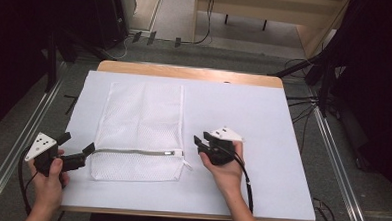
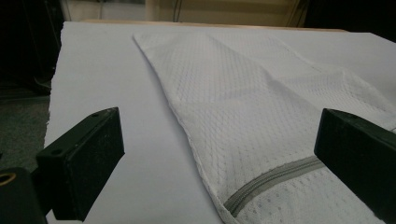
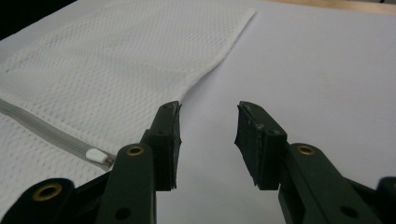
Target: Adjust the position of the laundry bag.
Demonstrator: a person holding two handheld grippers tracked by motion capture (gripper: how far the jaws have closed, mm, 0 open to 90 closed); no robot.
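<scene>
Reaching in from the near edge of the table, a person's two hands each hold a black two-jaw gripper. The left gripper (image 1: 77, 148) sits at the near left corner of a white mesh laundry bag (image 1: 141, 123), jaws wide apart, with one jaw out over the white table cover (image 1: 263, 118) and the other at the bag's corner by the end of the grey zipper (image 1: 132, 151). In the left gripper view, the bag's edge and zipper end lie between the spread jaws, and I cannot tell whether either jaw touches the fabric. The right gripper (image 1: 198, 141) rests just beside the bag's near right corner, jaws apart and holding nothing. In the right gripper view, the white zipper pull (image 3: 96, 155) lies just left of the left jaw. The bag lies flat on the left half of the cover, zipper running across its near end. Beyond the cover, the wooden table edge (image 1: 185, 71) shows, then grey floor with cables (image 1: 304, 102).
</scene>
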